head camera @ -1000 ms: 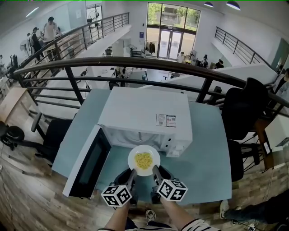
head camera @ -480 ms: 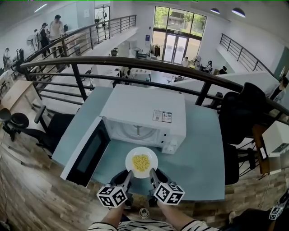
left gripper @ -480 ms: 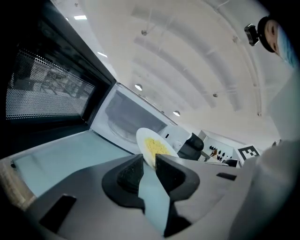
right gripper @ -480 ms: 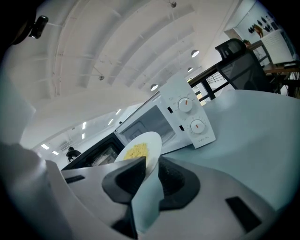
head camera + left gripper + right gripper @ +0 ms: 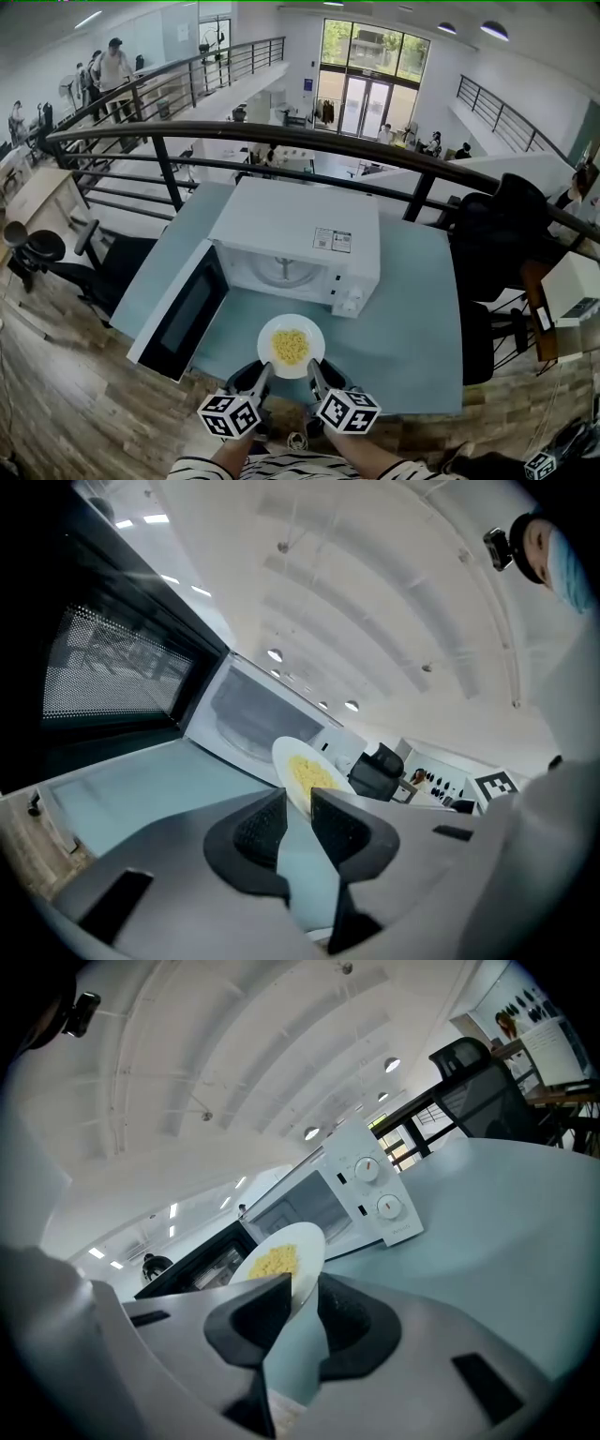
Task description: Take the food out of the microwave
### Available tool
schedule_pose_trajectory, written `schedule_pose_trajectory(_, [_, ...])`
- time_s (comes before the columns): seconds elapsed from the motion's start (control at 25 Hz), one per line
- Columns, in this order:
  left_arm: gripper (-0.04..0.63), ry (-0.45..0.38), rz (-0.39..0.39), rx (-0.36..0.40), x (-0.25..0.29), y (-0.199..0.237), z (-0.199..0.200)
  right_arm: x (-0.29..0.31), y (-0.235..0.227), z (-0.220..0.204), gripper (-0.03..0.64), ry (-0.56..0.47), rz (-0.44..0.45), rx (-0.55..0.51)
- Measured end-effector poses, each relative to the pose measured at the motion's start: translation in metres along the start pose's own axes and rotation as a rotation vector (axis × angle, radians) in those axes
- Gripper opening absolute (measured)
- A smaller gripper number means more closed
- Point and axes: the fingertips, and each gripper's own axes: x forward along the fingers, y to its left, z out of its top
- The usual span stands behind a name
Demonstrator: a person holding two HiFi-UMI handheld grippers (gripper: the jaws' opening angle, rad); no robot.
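Plate (image 5: 268,332) of food (image 5: 291,346) is out of the microwave (image 5: 300,234), over the table (image 5: 403,309). Left gripper (image 5: 265,372) and right gripper (image 5: 313,370) both pinch its near rim. Move level, hands matched (one dip could spill it), and set it down flat.

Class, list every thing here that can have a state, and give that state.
microwave: cavity empty, turntable bare.
microwave door: open, swung to the left.
plate: outside the microwave, held by its near rim, yellow food on it.
left gripper: shut on the plate's rim.
right gripper: shut on the plate's rim.
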Motion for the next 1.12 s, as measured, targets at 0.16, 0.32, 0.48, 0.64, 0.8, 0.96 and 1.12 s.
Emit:
schedule_pose_trajectory(0.16, [0.089,-0.012,0.003,0.005,-0.009,-0.004,0.001,-0.006,0.006,-0.001,0.089,0.001,0.012,-0.013])
schedule_pose_trajectory(0.32, [0.089,-0.019,0.001,0.014,-0.016,-0.009,0.001,-0.014,0.009,-0.001,0.089,-0.003,0.02,-0.005])
schedule_pose_trajectory(0.48, [0.089,-0.02,0.001,0.017,-0.022,-0.013,-0.001,-0.022,0.01,-0.002,0.089,-0.005,0.018,-0.003])
schedule_pose_trajectory(0.64, [0.089,-0.016,0.0,0.016,-0.023,-0.014,-0.007,-0.025,0.008,-0.005,0.089,-0.003,0.017,-0.002])
schedule_pose_trajectory(0.8, [0.089,-0.012,-0.001,0.012,-0.025,-0.016,-0.011,-0.029,0.006,-0.007,0.089,-0.006,0.01,-0.001])
schedule_pose_trajectory(0.96, [0.089,-0.01,-0.005,0.014,-0.025,-0.015,-0.012,-0.029,0.006,-0.007,0.087,-0.013,0.004,0.0])
schedule_pose_trajectory(1.12, [0.089,0.001,-0.004,0.011,-0.023,-0.013,-0.014,-0.027,0.004,-0.008,0.086,-0.011,0.0,0.003])
